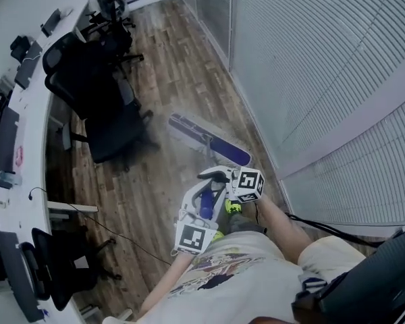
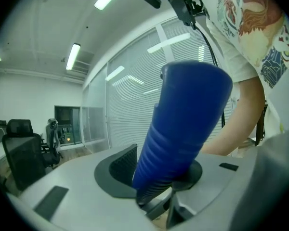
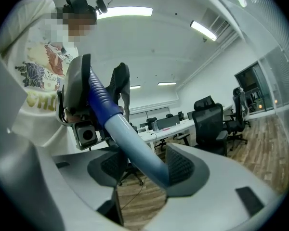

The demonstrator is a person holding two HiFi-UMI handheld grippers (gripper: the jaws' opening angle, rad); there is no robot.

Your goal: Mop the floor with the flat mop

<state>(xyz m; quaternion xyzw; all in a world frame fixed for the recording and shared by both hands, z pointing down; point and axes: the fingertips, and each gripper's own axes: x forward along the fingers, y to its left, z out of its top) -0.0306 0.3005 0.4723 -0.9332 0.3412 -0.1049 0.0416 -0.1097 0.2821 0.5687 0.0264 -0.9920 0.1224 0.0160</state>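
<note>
Head view: flat mop head (image 1: 209,140) sits on the wood floor (image 1: 162,59) just right of the black office chair (image 1: 111,130). Your left gripper (image 2: 159,177) is clamped on the blue ribbed grip (image 2: 183,129). Your right gripper (image 3: 142,170) is closed on the pale shaft (image 3: 135,148) further down. The two spaced holds are likely for push leverage.

White printed T-shirt (image 1: 236,275), pale shorts (image 1: 331,252) — left gripper (image 2: 159,170), right gripper (image 3: 147,167) grey-white with checker-marked cubes (image 1: 248,184)

An office: long white desk (image 1: 32,135), black swivel chairs (image 1: 112,128) (slatted blinds (image 1: 324,59) alongside).
</note>
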